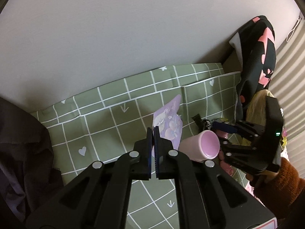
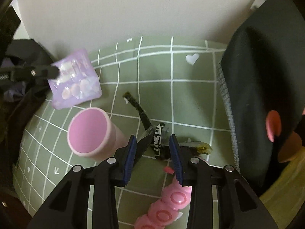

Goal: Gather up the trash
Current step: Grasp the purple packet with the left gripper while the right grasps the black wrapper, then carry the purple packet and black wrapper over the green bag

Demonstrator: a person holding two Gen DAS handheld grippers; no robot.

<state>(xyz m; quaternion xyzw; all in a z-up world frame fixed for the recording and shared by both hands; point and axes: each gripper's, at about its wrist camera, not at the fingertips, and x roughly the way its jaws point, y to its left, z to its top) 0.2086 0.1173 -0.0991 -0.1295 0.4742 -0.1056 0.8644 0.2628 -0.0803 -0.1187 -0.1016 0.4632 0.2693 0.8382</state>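
Purple packet (image 2: 75,80): your left gripper (image 1: 153,131) has it pinched by one edge, jaws clamped tight on it; it hangs above the cloth, off to the left of the cup
Black wrapper (image 2: 159,143): lies on the cloth right between the fingers of your right gripper (image 2: 154,145); those jaws stand partly apart, and you can't tell from either view whether the pads press on it; a second dark strip (image 2: 140,112) runs from it toward the wall
Pink cup (image 2: 91,131): on its side with its mouth toward your right camera, just left of the black wrapper
Yellowish scrap (image 2: 200,146): on the cloth just right of your right gripper
Pink blister strip (image 2: 167,208): lies below the right gripper, near the bottom edge of that view
Green checked cloth (image 1: 106,122): covers the surface under all of it, with white hearts and arrows
Dark bag with pink shapes (image 1: 261,57): stands at the right side against the wall
Your right hand (image 1: 266,177): in an orange-brown sleeve (image 1: 282,183), holding the right gripper
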